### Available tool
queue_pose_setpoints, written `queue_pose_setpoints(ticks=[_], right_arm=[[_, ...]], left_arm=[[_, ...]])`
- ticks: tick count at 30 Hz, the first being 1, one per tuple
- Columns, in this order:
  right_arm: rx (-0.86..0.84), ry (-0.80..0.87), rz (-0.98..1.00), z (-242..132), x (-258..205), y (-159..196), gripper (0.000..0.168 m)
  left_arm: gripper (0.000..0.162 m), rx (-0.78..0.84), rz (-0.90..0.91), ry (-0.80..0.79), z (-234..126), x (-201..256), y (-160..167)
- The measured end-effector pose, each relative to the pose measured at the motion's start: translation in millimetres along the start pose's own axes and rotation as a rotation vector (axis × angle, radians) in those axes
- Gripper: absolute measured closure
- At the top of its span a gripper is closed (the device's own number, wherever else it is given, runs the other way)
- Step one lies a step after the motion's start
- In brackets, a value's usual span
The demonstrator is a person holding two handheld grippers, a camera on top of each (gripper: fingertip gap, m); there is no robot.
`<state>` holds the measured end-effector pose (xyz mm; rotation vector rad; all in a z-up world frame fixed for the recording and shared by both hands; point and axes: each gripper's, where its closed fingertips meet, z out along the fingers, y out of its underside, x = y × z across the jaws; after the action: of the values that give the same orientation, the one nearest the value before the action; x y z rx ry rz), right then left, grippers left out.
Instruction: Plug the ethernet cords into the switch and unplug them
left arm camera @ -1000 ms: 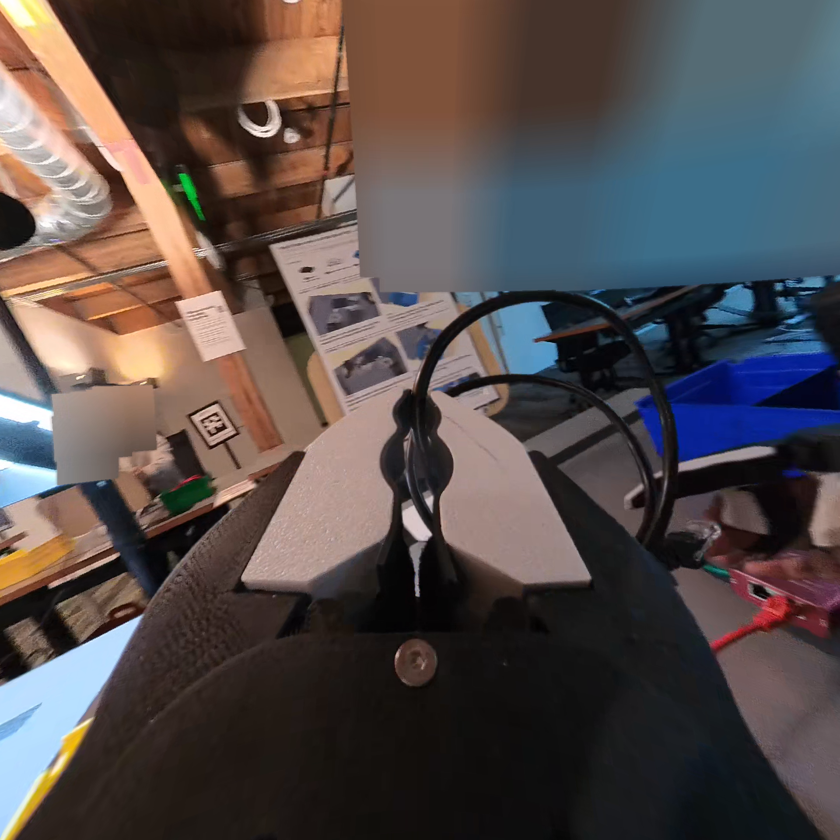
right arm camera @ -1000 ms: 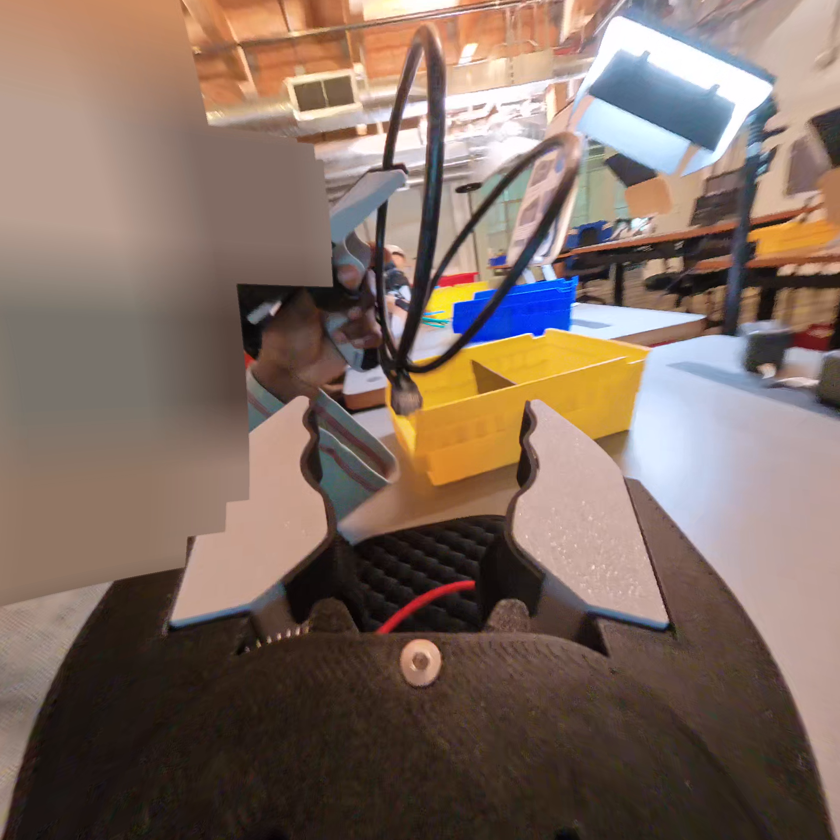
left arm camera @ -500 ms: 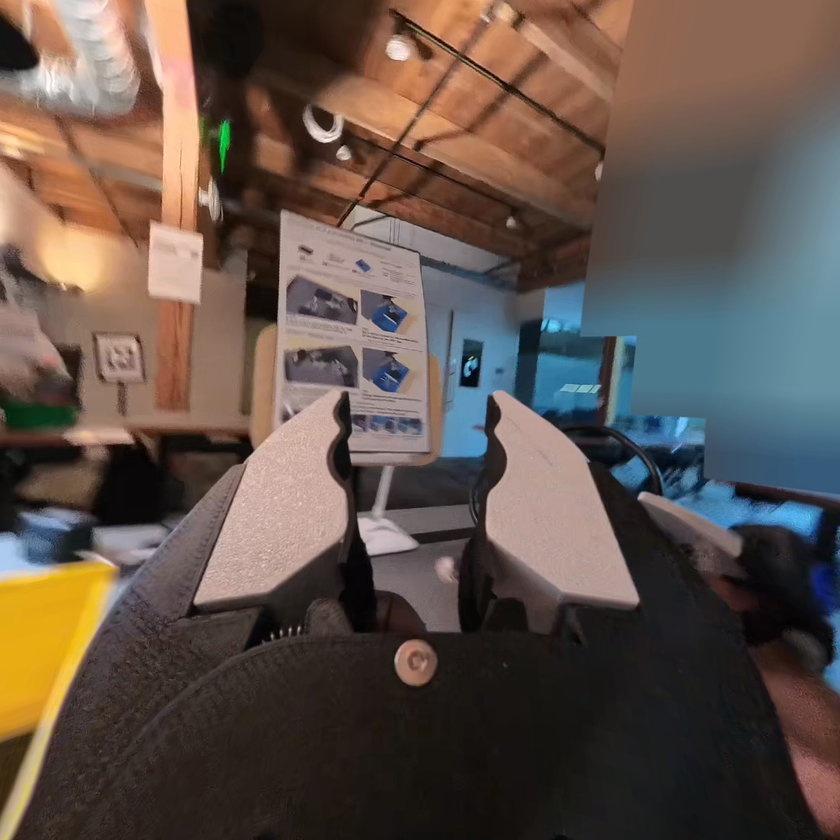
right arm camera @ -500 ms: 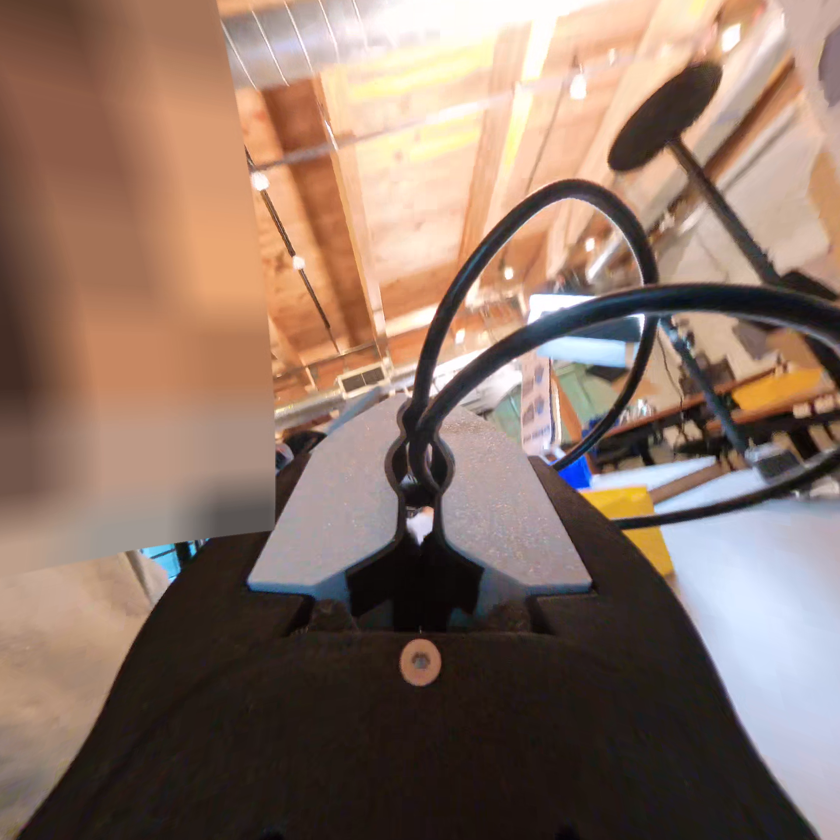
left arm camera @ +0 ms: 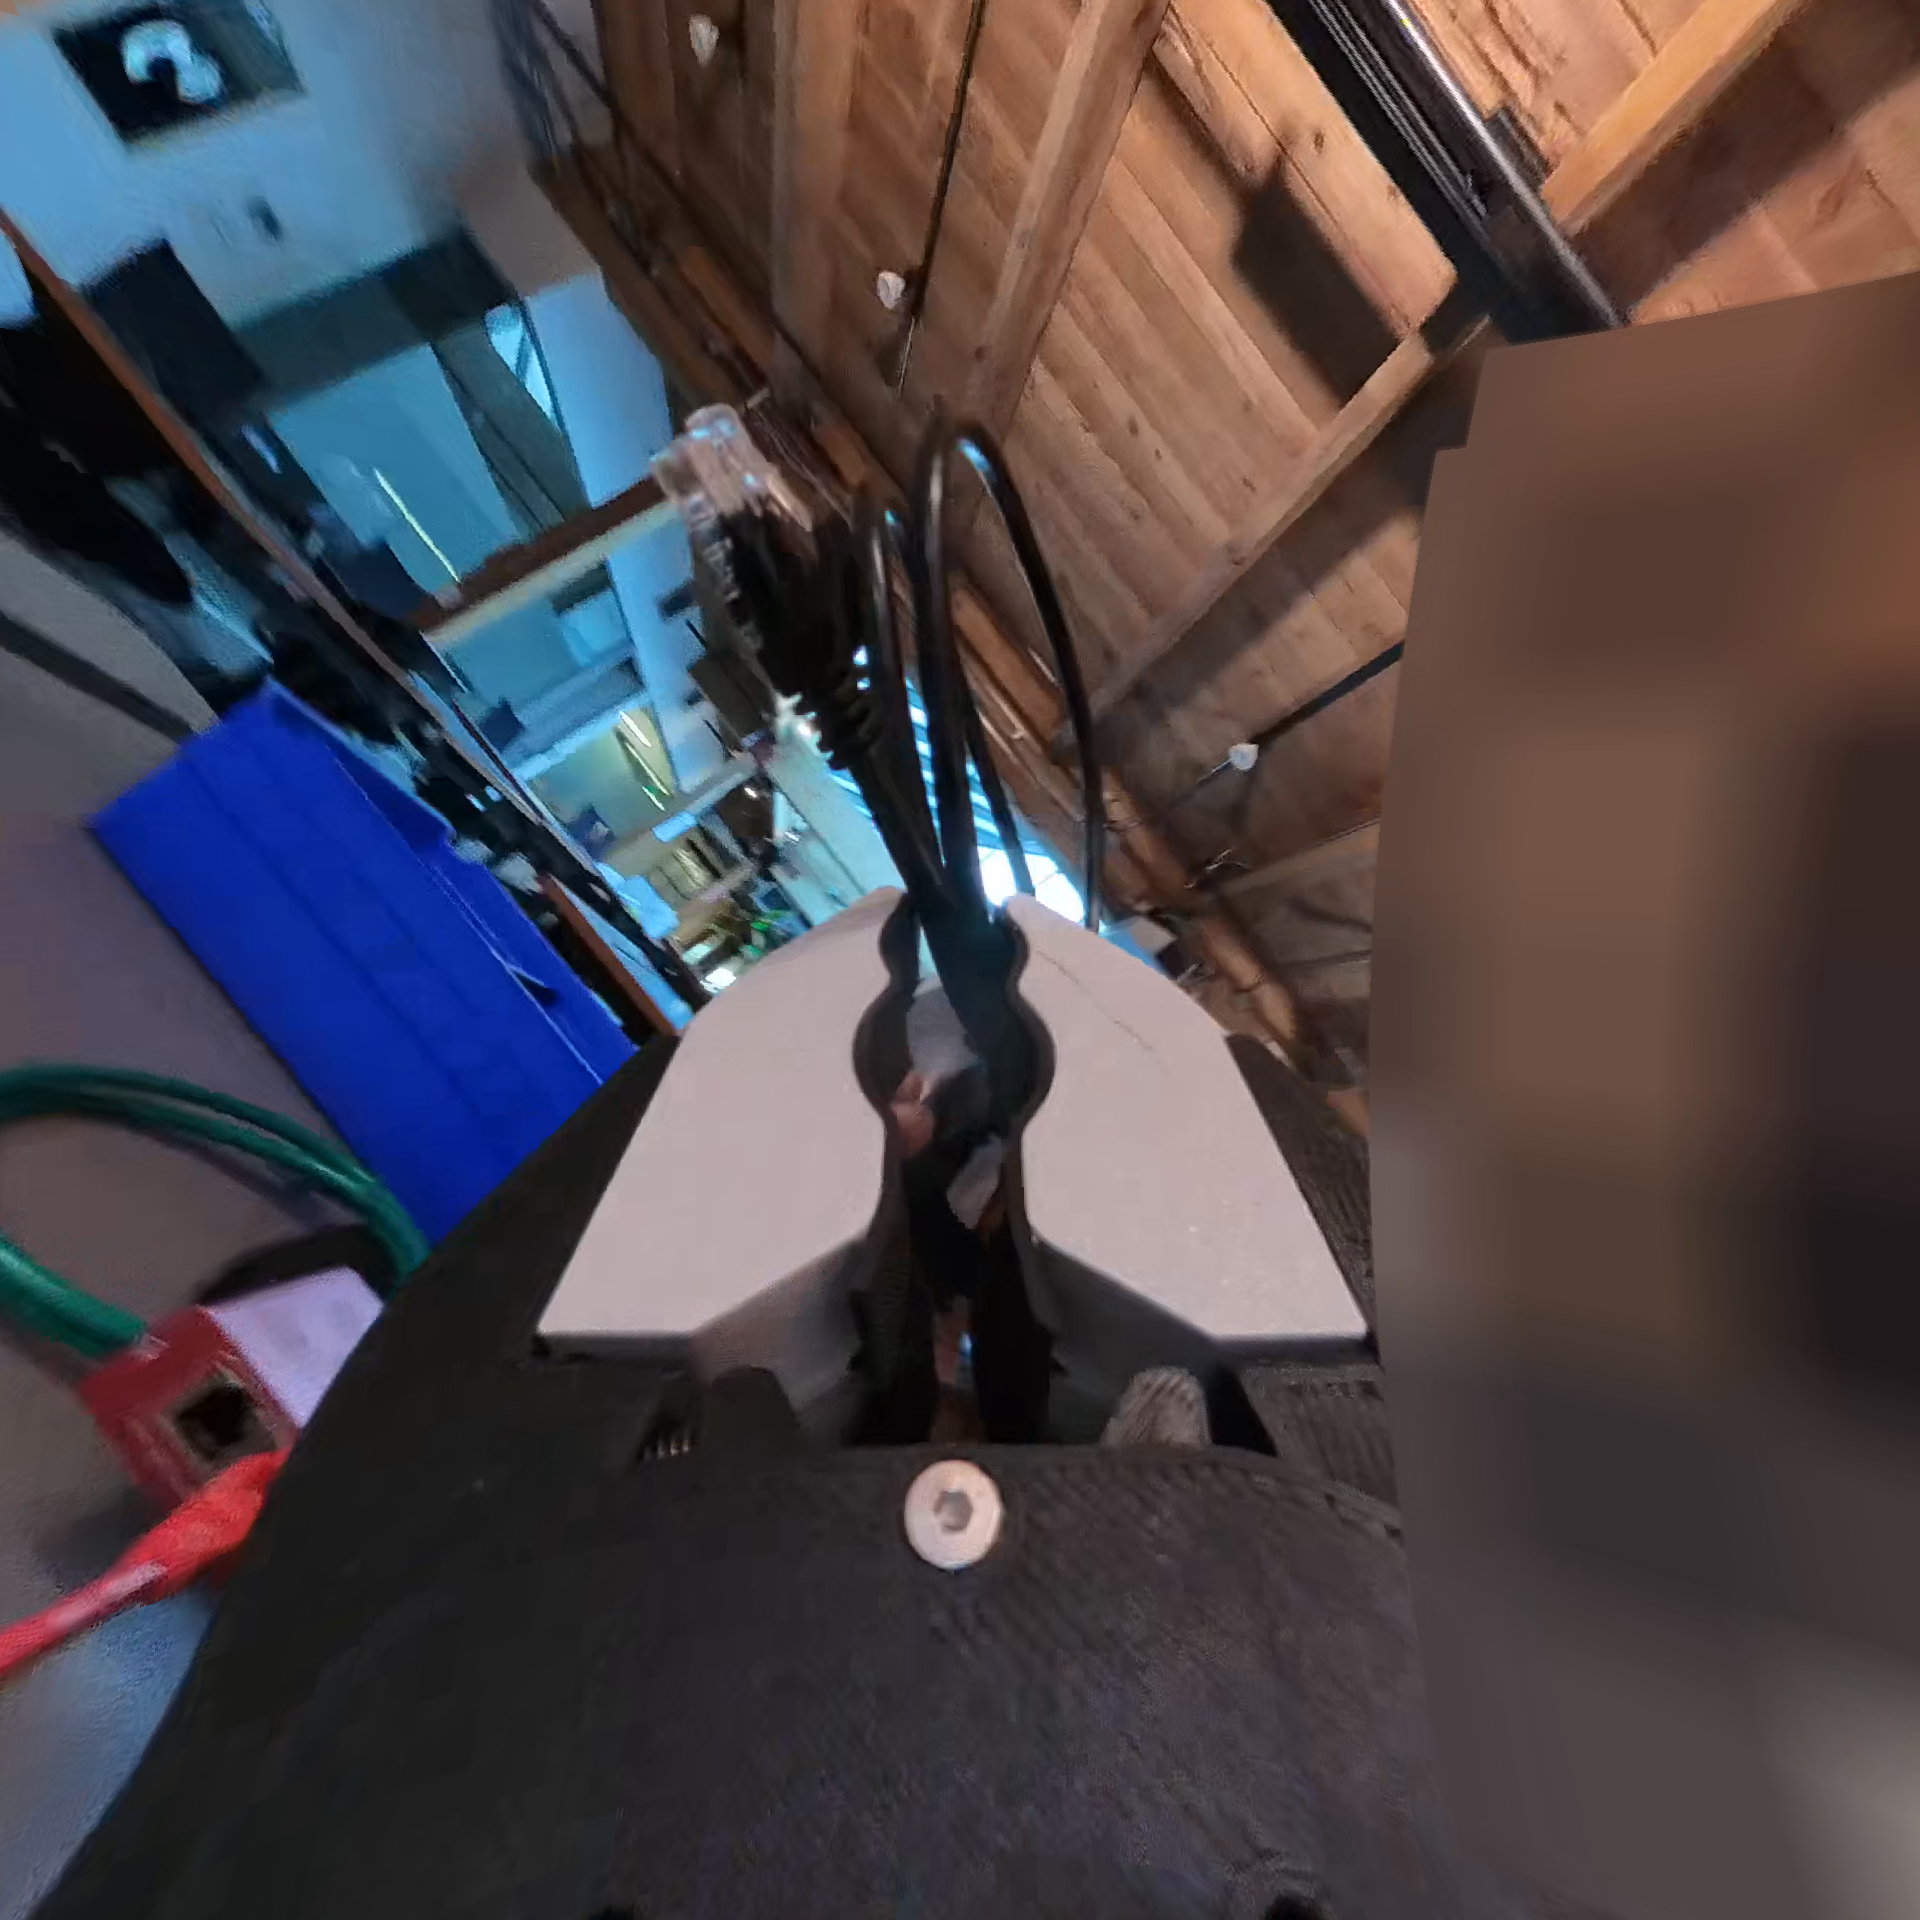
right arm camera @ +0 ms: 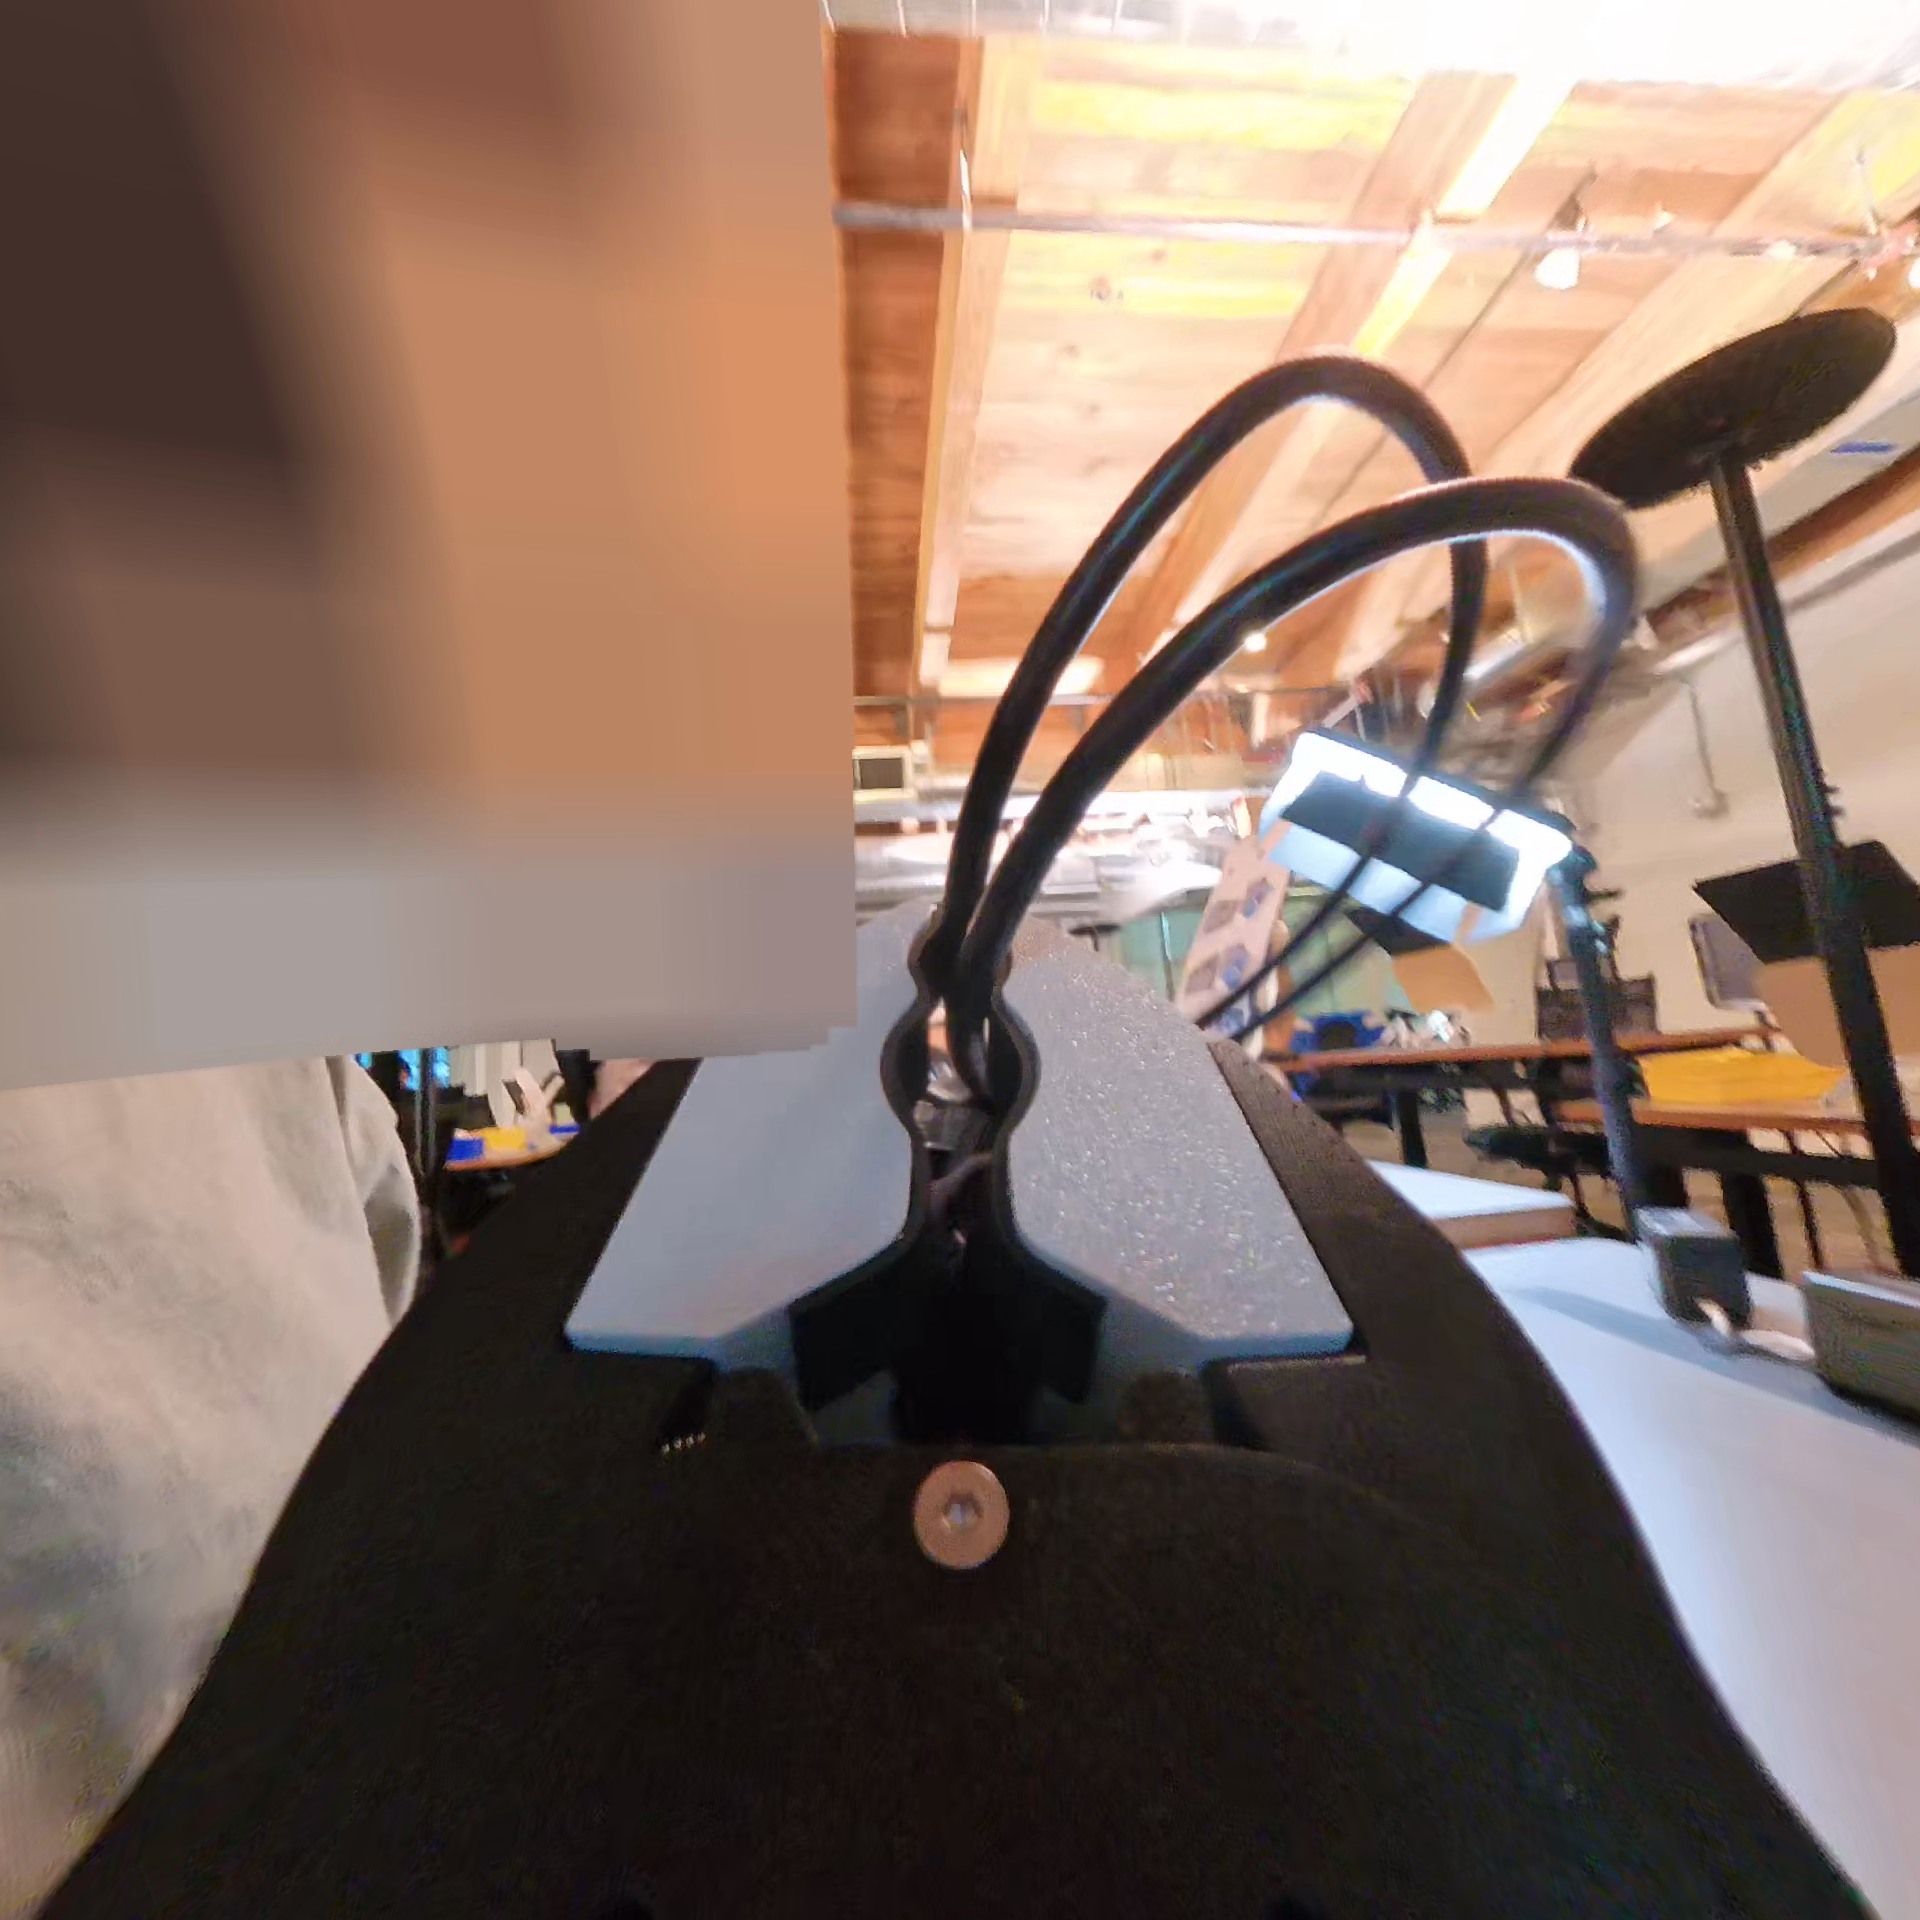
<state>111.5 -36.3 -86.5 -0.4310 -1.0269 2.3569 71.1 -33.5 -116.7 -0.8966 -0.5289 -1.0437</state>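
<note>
Gripping hard on both sides: the left gripper (left arm camera: 951,935) has its jaws pinched together on the black ethernet cord (left arm camera: 940,727), and the cord's clear plug (left arm camera: 727,488) sticks up past the jaws, free in the air with its ribbed black boot below it. A thin loop of the same cord arcs up beside the plug.

Over on the right, the right gripper (right arm camera: 961,961) is clamped too, jaws closed around two strands of black cord (right arm camera: 1195,623) that bow up and curl away to the right.

Down at the lower left of the left wrist view sits the red switch (left arm camera: 197,1392) on the grey desk (left arm camera: 94,935), one port facing the camera and looking empty, though blur makes that hard to confirm. A green cable (left arm camera: 208,1117) curves in to the switch, a red cable (left arm camera: 125,1579) trails off below it, and a blue bin (left arm camera: 343,935) lies behind.
</note>
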Motion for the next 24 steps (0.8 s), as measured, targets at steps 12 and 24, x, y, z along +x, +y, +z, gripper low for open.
queue_pose_setpoints(ticks=[12, 24], right_arm=[[-0.315, 0.340, -0.574, -51.9, 41.2, -24.9, 0.105], [-0.800, -0.455, -0.816, -5.3, -26.2, 48.1, 0.125]], left_arm=[[0.152, -0.821, 0.935, -0.345, -65.2, 4.9, -14.6], [0.152, -1.372, 0.718, -0.058, -99.9, 21.4, 49.0]])
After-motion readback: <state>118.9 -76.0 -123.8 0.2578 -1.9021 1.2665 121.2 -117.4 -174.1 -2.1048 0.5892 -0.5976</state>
